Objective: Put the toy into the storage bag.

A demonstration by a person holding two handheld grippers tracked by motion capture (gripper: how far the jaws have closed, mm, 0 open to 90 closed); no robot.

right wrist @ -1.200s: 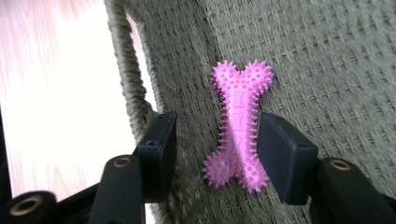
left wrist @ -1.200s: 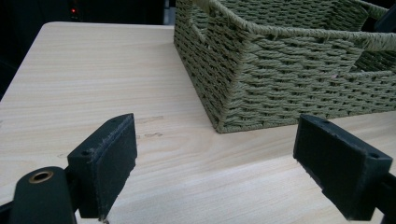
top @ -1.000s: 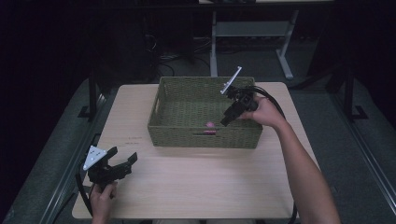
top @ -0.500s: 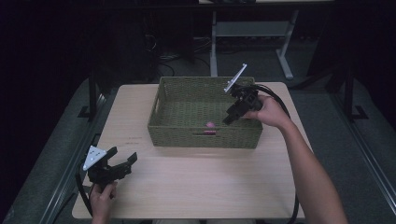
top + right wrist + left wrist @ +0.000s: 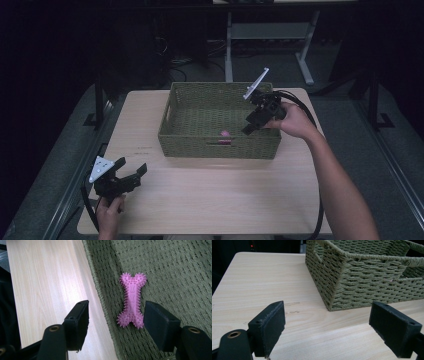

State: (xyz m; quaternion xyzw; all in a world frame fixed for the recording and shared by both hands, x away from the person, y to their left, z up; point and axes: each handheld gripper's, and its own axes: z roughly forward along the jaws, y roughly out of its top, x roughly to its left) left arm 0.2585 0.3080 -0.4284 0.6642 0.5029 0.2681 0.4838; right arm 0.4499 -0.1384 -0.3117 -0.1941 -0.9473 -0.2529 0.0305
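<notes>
Room: dark around a pale wooden table, with cables and a metal stand on the floor behind it.

Right fingers: parted, with nothing between them; they have just been opening, and the pads touch neither toy nor basket.

Right gripper: held by the person's right hand over the right end of the basket, tilted down and inward, its cable running off past the forearm.

Toy: a pink spiky bone, lying flat on the woven floor of the basket just beside its near wall; seen from above as a small pink spot near the front middle.

Basket: a green woven basket with handle slots, standing on the far half of the table; the bone is the one thing seen inside it.

Left fingers: wide apart, gripping nothing, bare table between them.

Left gripper: low over the near left corner of the table, pointed at the basket's corner, well apart from it.

Step in hand: judged to be letting the bone go and drawing clear.

Doing it well: lift straight up with the fingers spread, so no pad snags the spikes or drags the bone; clear the basket rim before swinging sideways.
</notes>
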